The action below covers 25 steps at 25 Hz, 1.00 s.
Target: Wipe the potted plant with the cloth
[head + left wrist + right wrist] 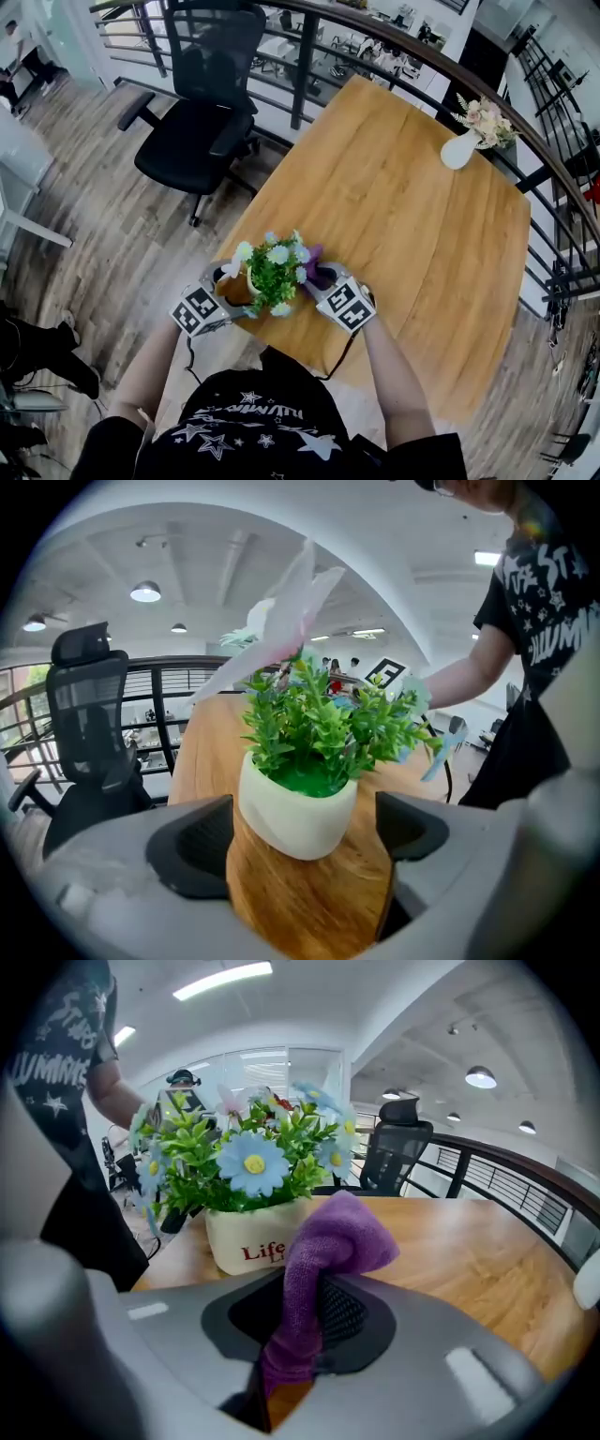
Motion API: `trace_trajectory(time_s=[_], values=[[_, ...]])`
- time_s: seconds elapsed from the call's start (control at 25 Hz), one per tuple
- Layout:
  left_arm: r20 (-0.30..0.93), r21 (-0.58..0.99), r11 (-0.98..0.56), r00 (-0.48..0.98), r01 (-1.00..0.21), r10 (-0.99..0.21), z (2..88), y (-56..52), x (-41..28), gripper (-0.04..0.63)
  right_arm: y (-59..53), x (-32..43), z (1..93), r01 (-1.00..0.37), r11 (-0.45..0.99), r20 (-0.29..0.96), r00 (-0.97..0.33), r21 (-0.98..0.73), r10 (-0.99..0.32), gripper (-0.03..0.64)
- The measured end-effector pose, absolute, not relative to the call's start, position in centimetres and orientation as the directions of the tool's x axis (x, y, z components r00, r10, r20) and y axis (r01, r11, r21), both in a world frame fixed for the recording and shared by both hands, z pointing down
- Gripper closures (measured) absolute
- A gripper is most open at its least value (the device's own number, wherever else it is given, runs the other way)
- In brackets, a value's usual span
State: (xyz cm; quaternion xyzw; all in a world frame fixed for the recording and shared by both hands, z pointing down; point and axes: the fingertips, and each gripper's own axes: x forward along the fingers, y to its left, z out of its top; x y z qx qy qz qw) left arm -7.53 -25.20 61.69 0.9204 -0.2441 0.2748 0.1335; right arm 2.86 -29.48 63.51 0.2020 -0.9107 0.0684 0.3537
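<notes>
Purple cloth (pixel 328 1241) is clamped in the right gripper's (pixel 305 1321) closed jaws, bunched up just before the potted plant (pixel 244 1176). Its white pot (pixel 295 813) holds green leaves (pixel 319 728) and pale blue flowers (pixel 253 1162). Left gripper (pixel 305 832) jaws gape wide, with the pot just ahead of the gap, untouched. Both grippers tilt downward, flanking the plant near the table's (pixel 422 234) edge.

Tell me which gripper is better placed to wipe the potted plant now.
The right gripper: its jaws are shut on the purple cloth, close beside the potted plant. The left gripper is open and has no cloth.
</notes>
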Motion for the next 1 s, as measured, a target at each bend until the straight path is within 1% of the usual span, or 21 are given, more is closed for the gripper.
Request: trace_trajectory(time_s=[0.12, 0.24, 0.4, 0.44, 0.48, 0.76, 1.0], values=[[0.596, 0.086, -0.868, 0.723, -0.489, -0.348, 62.2, -25.6, -7.3, 0.115, -29.7, 2.2, 64.1, -0.351, 0.936, 0.686, -0.676, 0.022, -0.269, 0.532], [0.622, 0.055, -0.888, 0.711, -0.457, -0.328, 63.0, -25.8, -7.0, 0.115, -30.1, 1.4, 63.9, -0.299, 0.953, 0.675, -0.696, 0.041, -0.247, 0.532], [0.608, 0.035, -0.885, 0.713, -0.464, -0.349, 63.0, -26.5, -6.2, 0.118, -29.5, 0.8, 64.1, -0.234, 0.971, 0.674, -0.709, 0.055, -0.209, 0.532], [0.606, 0.035, -0.884, 0.713, -0.467, -0.352, 62.9, -26.6, -6.0, 0.138, -29.4, 0.7, 64.1, -0.224, 0.973, 0.674, -0.709, 0.061, -0.206, 0.532], [0.605, 0.036, -0.881, 0.712, -0.471, -0.356, 62.9, -26.7, -5.8, 0.141, -29.4, 0.7, 64.1, -0.218, 0.974, 0.675, -0.708, 0.067, -0.205, 0.534], [0.591, 0.034, -0.857, 0.702, -0.514, -0.397, 62.9, -26.8, -5.7, 0.141, -28.2, 0.6, 64.2, -0.216, 0.976, 0.669, -0.719, 0.041, -0.187, 0.534], [0.582, 0.036, -0.828, 0.686, -0.559, -0.437, 62.9, -26.4, -5.7, 0.141, -25.8, 0.6, 64.3, -0.278, 0.961, 0.666, -0.716, 0.001, -0.208, 0.534]])
